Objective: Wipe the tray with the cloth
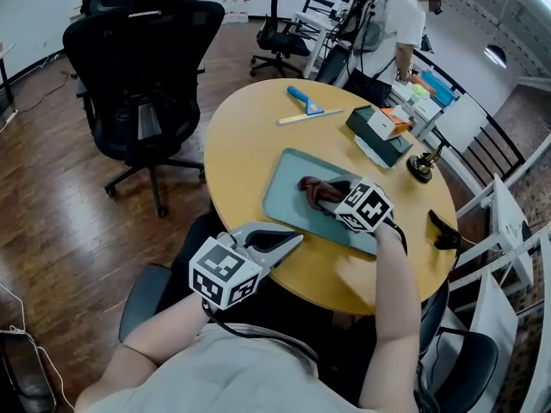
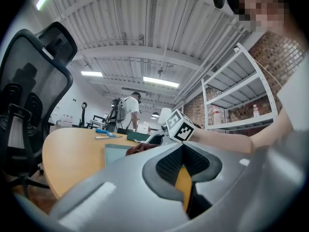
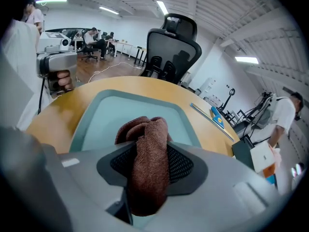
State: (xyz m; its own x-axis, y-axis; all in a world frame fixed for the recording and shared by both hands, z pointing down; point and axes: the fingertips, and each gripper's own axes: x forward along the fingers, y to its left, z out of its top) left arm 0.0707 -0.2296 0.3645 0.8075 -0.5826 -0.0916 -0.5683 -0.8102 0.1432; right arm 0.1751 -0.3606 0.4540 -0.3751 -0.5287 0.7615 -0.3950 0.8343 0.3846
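A grey-green tray (image 1: 288,198) lies on the round yellow table (image 1: 245,144), toward its near side. A brown cloth (image 1: 315,189) rests bunched on the tray's middle. My right gripper (image 1: 334,198) reaches in from the right and is shut on the cloth. In the right gripper view the cloth (image 3: 147,146) hangs between the pads over the tray (image 3: 108,115). My left gripper (image 1: 297,241) hovers at the table's near edge, just off the tray's near corner, shut and holding nothing. The left gripper view shows the tray (image 2: 115,153) and cloth (image 2: 141,148) ahead of it.
A blue-handled scraper (image 1: 306,101) and a thin stick (image 1: 310,117) lie at the table's far side. A dark green box (image 1: 379,134) and a small black stand (image 1: 422,167) sit at the right. A black office chair (image 1: 142,67) stands left; a person (image 1: 392,33) is behind.
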